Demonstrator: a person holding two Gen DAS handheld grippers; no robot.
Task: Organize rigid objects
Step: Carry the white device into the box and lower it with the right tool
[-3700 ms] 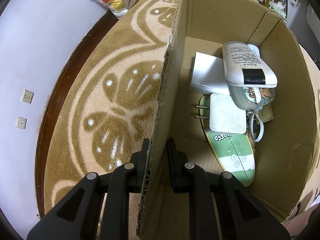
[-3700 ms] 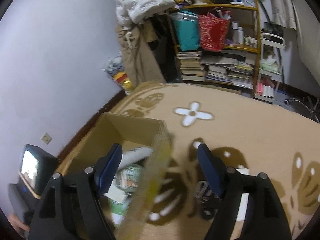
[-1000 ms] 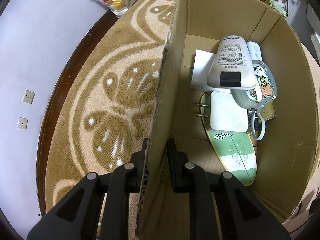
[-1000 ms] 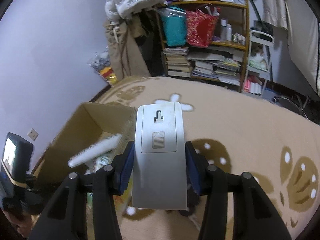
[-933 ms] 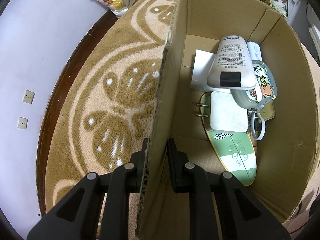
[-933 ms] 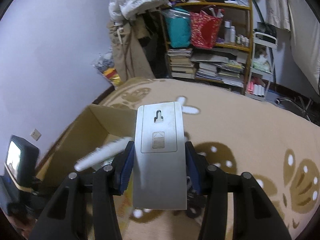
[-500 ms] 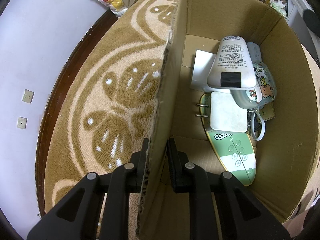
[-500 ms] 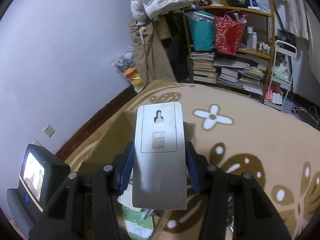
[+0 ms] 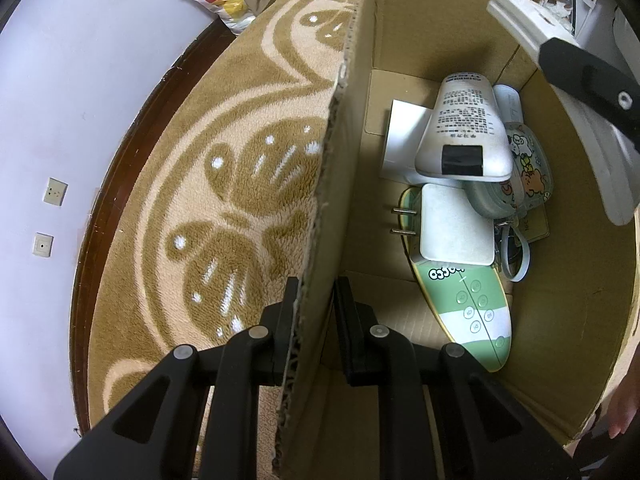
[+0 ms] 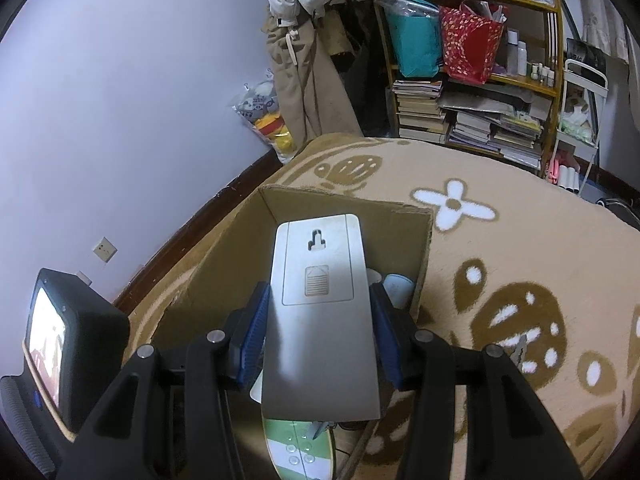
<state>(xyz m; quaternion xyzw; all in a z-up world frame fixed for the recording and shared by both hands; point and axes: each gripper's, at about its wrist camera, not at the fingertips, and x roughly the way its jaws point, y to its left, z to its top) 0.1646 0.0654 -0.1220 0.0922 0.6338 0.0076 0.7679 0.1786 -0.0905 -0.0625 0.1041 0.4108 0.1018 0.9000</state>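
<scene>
My left gripper (image 9: 314,296) is shut on the near wall of an open cardboard box (image 9: 336,184), one finger inside and one outside. In the box lie a white remote (image 9: 466,136), a white plug adapter (image 9: 454,226), a green-and-white oval device (image 9: 472,308), a white flat box (image 9: 404,140) and a cartoon-print pouch (image 9: 528,168). My right gripper (image 10: 320,328) is shut on a grey-white flat device (image 10: 320,300), its back facing the camera, held over the box (image 10: 240,264). From the left wrist view that device (image 9: 600,148) shows at the upper right, above the box's far side.
The box stands on a tan patterned carpet (image 9: 240,168) beside a lilac wall (image 9: 60,100). A cluttered bookshelf (image 10: 480,92), hanging clothes (image 10: 308,80) and a plush-toy bag (image 10: 264,116) line the far wall. A small object (image 10: 520,348) lies on the carpet right of the box.
My right gripper has carried the flat device leftward over the box, and it now appears in the left wrist view. The left gripper and box have not moved.
</scene>
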